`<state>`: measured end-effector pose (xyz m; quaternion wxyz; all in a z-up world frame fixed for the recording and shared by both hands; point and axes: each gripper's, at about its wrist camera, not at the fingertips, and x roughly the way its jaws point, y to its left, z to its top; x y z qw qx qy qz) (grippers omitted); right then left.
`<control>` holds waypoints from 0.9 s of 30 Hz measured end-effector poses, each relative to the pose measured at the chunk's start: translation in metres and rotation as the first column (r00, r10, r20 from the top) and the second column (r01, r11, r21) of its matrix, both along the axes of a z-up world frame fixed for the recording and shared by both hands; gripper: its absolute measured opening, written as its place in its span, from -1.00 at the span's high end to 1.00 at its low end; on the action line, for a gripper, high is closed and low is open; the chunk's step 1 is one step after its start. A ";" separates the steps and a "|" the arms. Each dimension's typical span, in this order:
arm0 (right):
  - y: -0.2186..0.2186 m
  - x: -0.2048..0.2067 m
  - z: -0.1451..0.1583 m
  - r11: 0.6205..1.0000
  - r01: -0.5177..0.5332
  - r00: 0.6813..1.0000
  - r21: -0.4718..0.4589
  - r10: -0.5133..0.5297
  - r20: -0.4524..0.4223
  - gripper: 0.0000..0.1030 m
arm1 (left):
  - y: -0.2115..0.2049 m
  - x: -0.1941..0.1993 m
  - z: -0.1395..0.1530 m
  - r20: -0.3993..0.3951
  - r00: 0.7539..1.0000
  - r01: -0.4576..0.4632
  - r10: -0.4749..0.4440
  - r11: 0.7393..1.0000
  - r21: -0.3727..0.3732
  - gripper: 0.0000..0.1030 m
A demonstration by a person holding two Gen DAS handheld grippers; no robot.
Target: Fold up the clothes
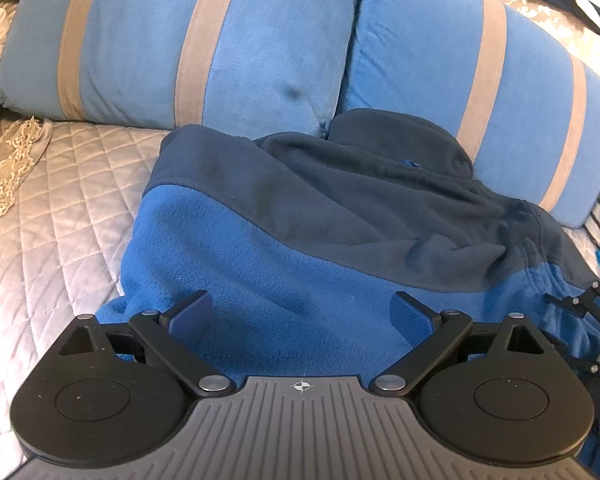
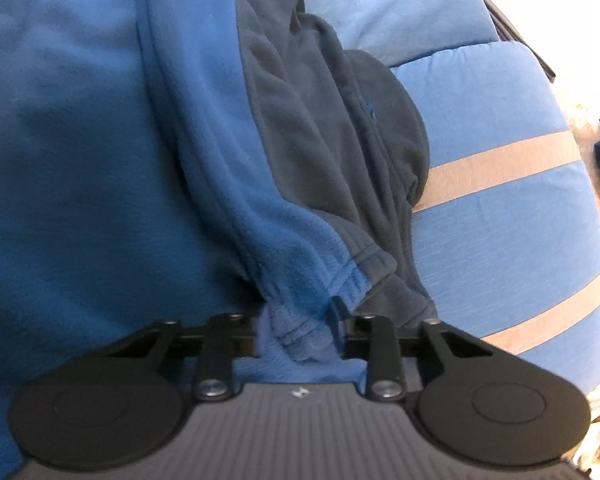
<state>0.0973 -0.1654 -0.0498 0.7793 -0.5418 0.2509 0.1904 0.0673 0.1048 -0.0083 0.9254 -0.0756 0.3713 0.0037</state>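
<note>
Quilted silvery bedspread (image 1: 48,200) under everything, two blue striped pillows (image 1: 188,44) along the back, and a two-tone fleece jacket (image 1: 284,232) lying on the bed with its collar up against them. Fleece like that is soft, floppy and grippy, so hems and cuffs look like the best handholds. Right gripper (image 2: 298,332) is clenched on a bunched cuff (image 2: 296,320); left gripper (image 1: 302,314) hangs spread wide over the blue body, holding nothing.
</note>
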 end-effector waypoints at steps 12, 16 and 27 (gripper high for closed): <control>-0.002 -0.004 0.031 1.000 0.008 0.998 -0.026 -0.006 0.058 0.54 | 0.000 -0.005 0.003 0.037 0.999 -0.002 0.003 1.000 -0.022 -0.89; -0.006 -0.015 0.041 0.999 0.016 0.999 -0.045 -0.014 0.050 0.57 | 0.005 -0.007 0.003 0.050 0.999 -0.018 0.020 0.999 -0.045 -0.89; -0.025 -0.049 0.036 0.997 0.081 0.993 -0.017 -0.082 -0.089 0.62 | 0.011 -0.010 0.009 0.101 0.993 -0.049 0.059 0.994 -0.098 -0.89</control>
